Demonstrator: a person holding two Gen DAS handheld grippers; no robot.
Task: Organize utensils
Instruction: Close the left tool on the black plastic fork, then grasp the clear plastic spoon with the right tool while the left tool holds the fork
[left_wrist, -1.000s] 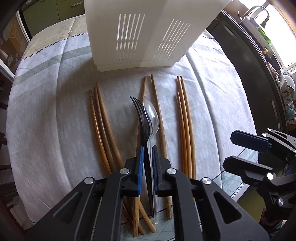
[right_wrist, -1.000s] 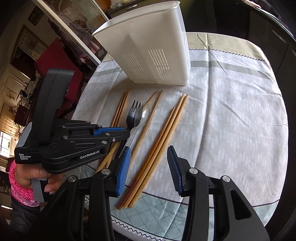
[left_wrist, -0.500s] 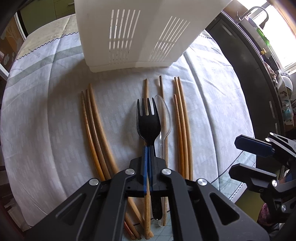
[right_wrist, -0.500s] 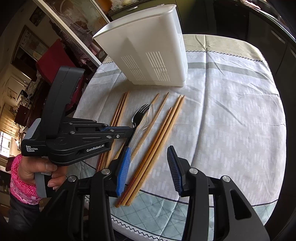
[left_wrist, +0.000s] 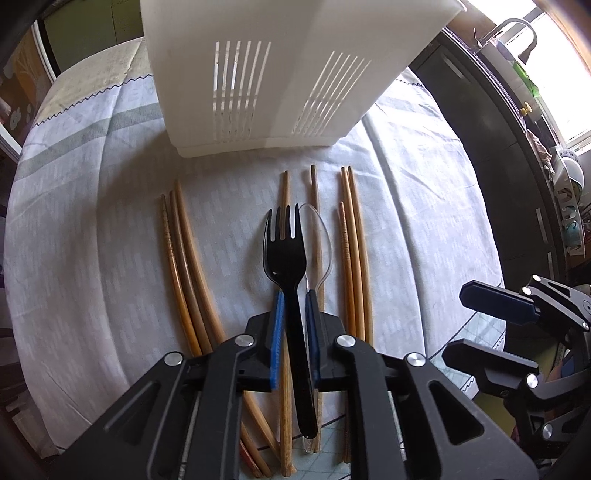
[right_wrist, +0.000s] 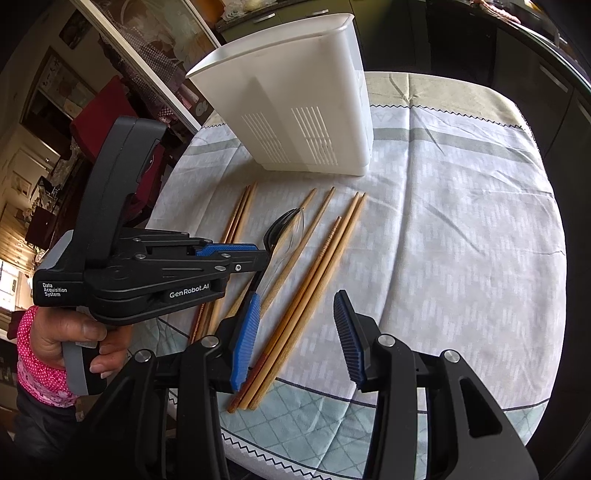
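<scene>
My left gripper (left_wrist: 294, 332) points steeply down at the tabletop (left_wrist: 92, 258), its jaws opening around the handle of a black plastic fork (left_wrist: 286, 254). The blue pads (left_wrist: 277, 339) flank the handle with a thin gap on each side, so I read it as no longer pinched. The fork's tines point toward a white slotted utensil holder (left_wrist: 280, 74) standing at the far side of the pale patterned cloth (right_wrist: 461, 240). Just right of the fork lies a clear plastic spoon (left_wrist: 321, 240), its bowl beside the fork's head.

Wooden chopsticks lie in rows on the cloth, all pointing toward the holder: a darker curved group (left_wrist: 184, 258) to the left, two single sticks (left_wrist: 284, 188) running under the fork and spoon, and a lighter bundle (left_wrist: 352, 240) to the right.

My right gripper (right_wrist: 299, 339) hangs over the near edge of the tabletop with its jaws spread and nothing between them; the lighter chopsticks lie on the cloth beneath the left finger. From the right wrist view I see the person's left hand (right_wrist: 70, 339), in a pink dotted sleeve (right_wrist: 26, 332), wrapped around the left gripper's handle.
</scene>
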